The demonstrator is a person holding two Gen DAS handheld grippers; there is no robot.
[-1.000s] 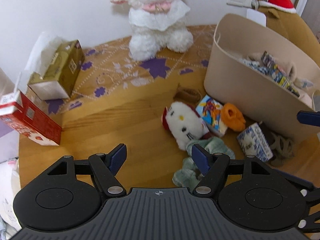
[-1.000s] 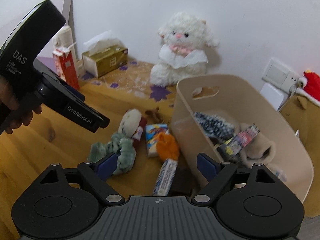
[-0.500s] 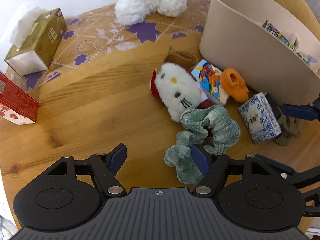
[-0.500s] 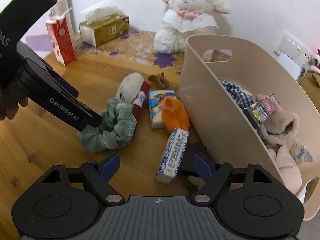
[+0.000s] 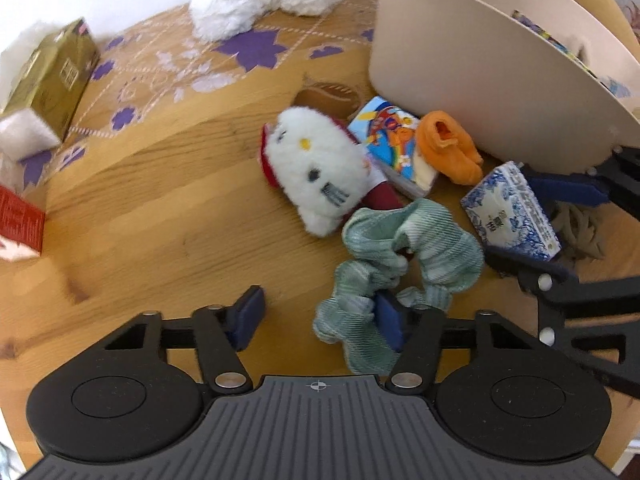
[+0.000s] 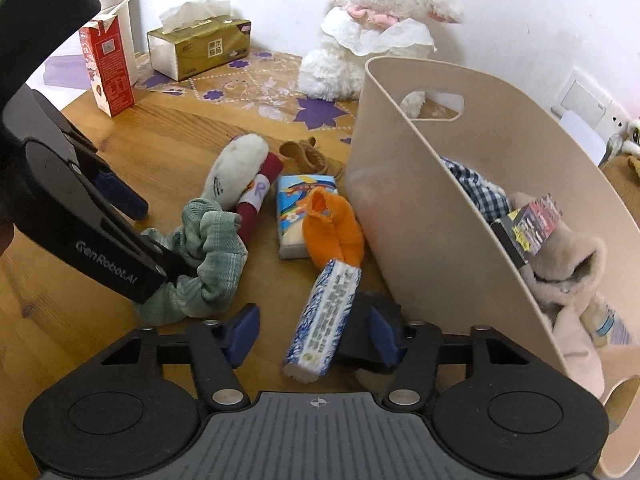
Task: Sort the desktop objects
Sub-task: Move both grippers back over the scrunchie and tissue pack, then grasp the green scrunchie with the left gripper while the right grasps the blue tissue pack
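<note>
Left gripper: our fingers stand wide, one blue pad pressed into the crumpled green ribbed sock, the other over bare wooden tabletop.
Right gripper: our fingers are spread wide around the blue-and-white patterned tissue packet (neither pad clearly touching it).
Packet: lying on the table just beside the beige plastic basket, near the orange fabric bootie.
</note>
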